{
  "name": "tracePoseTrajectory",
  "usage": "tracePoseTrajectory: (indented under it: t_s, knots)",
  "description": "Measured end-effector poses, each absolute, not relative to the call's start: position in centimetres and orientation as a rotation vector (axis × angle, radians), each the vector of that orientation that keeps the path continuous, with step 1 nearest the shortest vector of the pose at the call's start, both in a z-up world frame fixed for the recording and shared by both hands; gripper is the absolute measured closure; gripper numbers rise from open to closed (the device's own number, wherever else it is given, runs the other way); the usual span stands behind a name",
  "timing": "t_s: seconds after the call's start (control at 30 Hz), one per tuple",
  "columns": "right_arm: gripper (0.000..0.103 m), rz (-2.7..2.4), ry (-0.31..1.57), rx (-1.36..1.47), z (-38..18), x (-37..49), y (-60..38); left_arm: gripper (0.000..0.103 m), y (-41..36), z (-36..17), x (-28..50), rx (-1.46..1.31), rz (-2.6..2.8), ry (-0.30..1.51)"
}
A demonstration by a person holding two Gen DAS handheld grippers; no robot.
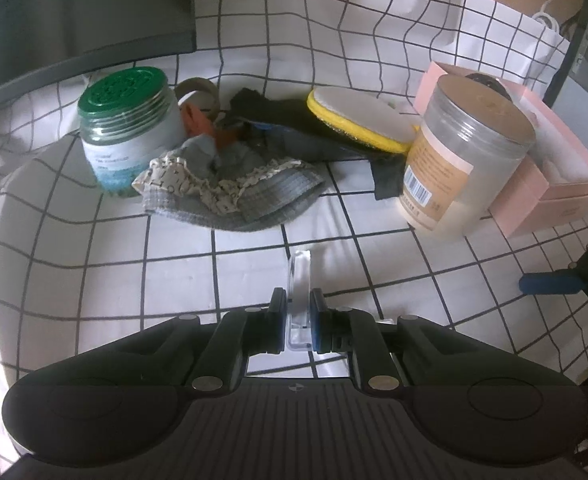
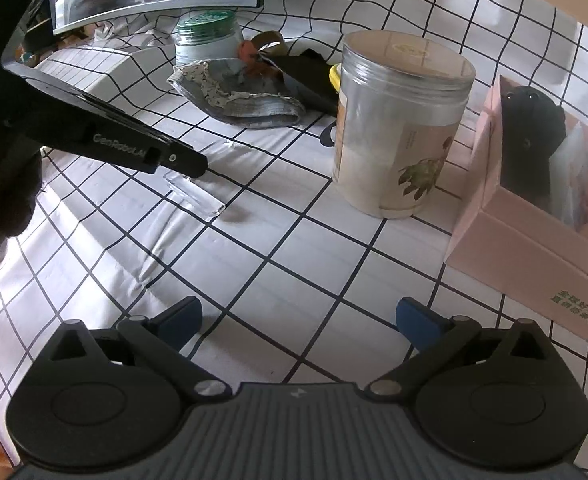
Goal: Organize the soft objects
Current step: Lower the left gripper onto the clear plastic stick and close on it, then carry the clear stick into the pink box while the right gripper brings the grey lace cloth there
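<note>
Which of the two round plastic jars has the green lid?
The shorter jar on the left, beside the cloth pile; its ribbed screw lid is green. The taller clear jar by the pink box has a pale flat lid.

clear glossy plastic jar [image 2: 398,120], matt cloth hat [image 1: 230,188], smooth pink cardboard box [image 2: 534,248]

The left gripper [image 1: 298,312] is showing a matt black body with a ribbed grey plate, two round black housings, silver pivot screws and blue pads [image 1: 317,320] on its fingers. The right gripper [image 2: 300,318] is wearing the same build, its blue pads [image 2: 416,322] catching light. White lettering is running along the left gripper's arm in the right wrist view, possibly a maker's name
</note>
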State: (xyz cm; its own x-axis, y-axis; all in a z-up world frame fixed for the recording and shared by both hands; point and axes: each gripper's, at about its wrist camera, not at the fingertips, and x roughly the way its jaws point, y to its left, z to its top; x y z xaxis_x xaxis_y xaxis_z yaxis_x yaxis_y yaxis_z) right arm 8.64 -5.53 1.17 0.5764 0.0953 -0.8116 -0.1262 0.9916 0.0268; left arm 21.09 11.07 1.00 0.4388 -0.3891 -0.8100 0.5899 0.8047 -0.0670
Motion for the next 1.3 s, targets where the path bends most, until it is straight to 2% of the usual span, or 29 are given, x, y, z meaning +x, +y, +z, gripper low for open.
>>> tracePoseTrajectory:
  t_s: [0.23, 0.3, 0.57, 0.77, 0.93, 1.2, 1.27, 1.3]
  knots:
    - [0.001, 0.134, 0.950, -0.043, 1.1, 8.8, -5.6, 0.089, 11.9, 1.0, 20.9, 0.210, -0.603, 0.938]
    - [0.005, 0.139, 0.951, -0.053, 1.5, 8.8, -5.5, 0.089, 12.1, 1.3, 20.8, 0.207, -0.601, 0.931]
    - [0.006, 0.121, 0.818, -0.130, 4.2, 8.0, -5.0, 0.089, 13.3, 2.2, 20.1, 0.175, -0.584, 0.902]
    - [0.014, 0.135, 0.760, -0.186, 5.2, 8.9, -3.5, 0.089, 16.8, 2.9, 20.1, 0.071, -0.514, 0.884]
    - [0.020, 0.154, 0.712, -0.269, 5.6, 11.8, 0.0, 0.089, 21.5, 4.0, 20.0, -0.023, -0.423, 0.849]
    - [0.021, 0.139, 0.664, -0.327, 4.6, 20.4, 6.7, 0.089, 26.9, 5.1, 19.7, -0.070, -0.350, 0.811]
    - [0.031, 0.110, 0.679, -0.334, 3.6, 22.6, 7.8, 0.089, 28.3, 4.8, 19.5, -0.080, -0.341, 0.819]
    - [0.044, 0.100, 0.696, -0.341, 3.2, 23.7, 8.2, 0.089, 28.9, 4.7, 19.4, -0.084, -0.334, 0.825]
